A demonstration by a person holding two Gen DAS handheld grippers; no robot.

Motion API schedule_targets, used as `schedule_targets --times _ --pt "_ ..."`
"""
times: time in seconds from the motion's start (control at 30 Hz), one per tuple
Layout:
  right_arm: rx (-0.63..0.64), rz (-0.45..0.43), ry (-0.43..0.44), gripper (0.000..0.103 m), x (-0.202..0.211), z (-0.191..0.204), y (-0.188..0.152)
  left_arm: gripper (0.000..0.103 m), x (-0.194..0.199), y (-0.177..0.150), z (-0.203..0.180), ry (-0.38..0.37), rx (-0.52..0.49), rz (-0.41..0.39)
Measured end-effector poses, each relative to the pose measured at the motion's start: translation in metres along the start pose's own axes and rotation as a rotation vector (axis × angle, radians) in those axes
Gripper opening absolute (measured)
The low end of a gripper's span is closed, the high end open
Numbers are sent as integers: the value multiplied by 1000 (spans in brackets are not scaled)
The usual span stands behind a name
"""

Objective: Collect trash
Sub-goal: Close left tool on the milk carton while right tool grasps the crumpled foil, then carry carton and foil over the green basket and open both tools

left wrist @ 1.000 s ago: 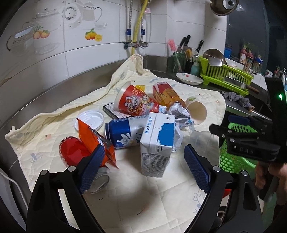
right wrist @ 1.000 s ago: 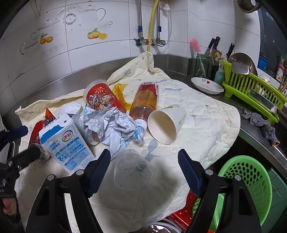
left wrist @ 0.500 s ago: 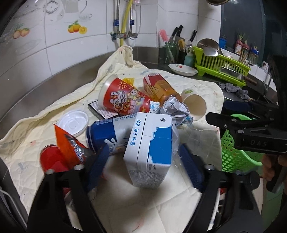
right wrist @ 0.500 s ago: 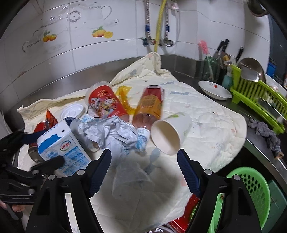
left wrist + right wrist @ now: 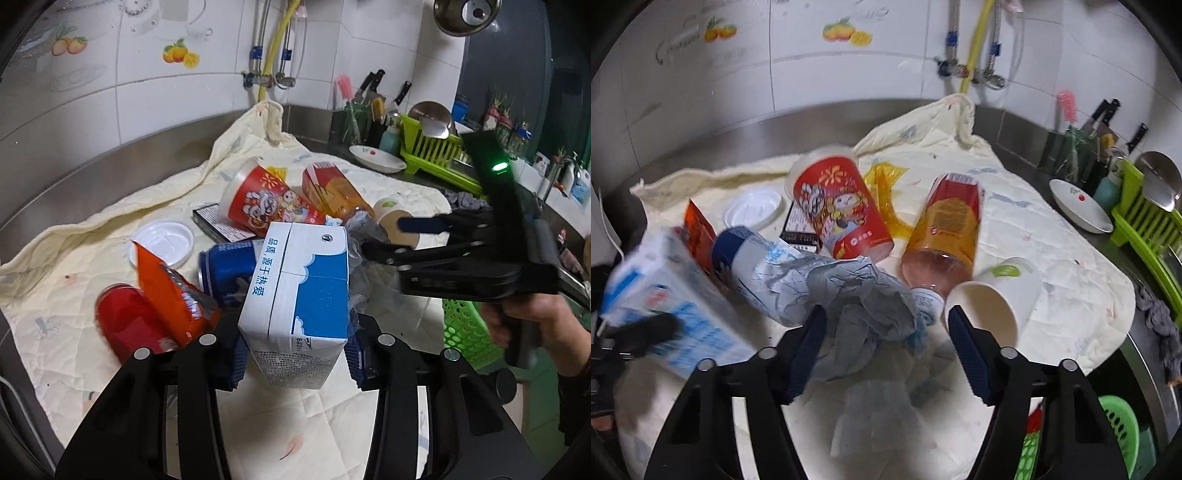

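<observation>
Trash lies on a cream quilted cloth (image 5: 92, 236). My left gripper (image 5: 295, 354) is shut on a blue and white milk carton (image 5: 299, 291), which tilts in the right wrist view (image 5: 672, 306). My right gripper (image 5: 886, 350) is open around a crumpled grey paper wad (image 5: 864, 306), with a clear plastic cup (image 5: 875, 417) lying under it. Nearby lie a blue can (image 5: 225, 266), a red can (image 5: 125, 321), an orange wrapper (image 5: 166, 295), a red printed cup (image 5: 838, 210), an orange bottle (image 5: 945, 229) and a white paper cup (image 5: 997, 295).
A green basket (image 5: 1115, 428) stands below the counter edge at the right. A green dish rack (image 5: 1148, 218), a white dish (image 5: 1078, 206) and knives (image 5: 1104, 114) stand at the back right. A white lid (image 5: 162, 243) and a dark packet (image 5: 218, 221) lie on the cloth.
My left gripper moved forward and closed on the milk carton, tilting it. My right gripper moved forward over the clear cup to the paper wad and narrowed.
</observation>
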State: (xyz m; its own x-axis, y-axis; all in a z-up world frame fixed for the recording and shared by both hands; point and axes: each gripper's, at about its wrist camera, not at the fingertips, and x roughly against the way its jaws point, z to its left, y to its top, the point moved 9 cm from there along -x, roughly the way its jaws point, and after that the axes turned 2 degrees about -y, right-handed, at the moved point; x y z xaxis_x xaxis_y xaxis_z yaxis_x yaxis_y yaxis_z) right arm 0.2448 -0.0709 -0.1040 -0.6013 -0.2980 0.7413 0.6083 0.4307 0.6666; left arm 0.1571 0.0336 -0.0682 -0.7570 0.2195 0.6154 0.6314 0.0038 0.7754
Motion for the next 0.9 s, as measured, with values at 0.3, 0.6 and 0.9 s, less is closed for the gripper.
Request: schedule_targets --times 0.3,0.6,0.9 --pt "54 17 -35 36 -19 10 3 42 12 0 9 8 14 -16" --pt "5 -84 -2 26 19 14 21 42 23 8 11 7 22 -41" --pt "-103 -184 -42 25 87 -25 13 42 27 22 -22 -61 -23 -62"
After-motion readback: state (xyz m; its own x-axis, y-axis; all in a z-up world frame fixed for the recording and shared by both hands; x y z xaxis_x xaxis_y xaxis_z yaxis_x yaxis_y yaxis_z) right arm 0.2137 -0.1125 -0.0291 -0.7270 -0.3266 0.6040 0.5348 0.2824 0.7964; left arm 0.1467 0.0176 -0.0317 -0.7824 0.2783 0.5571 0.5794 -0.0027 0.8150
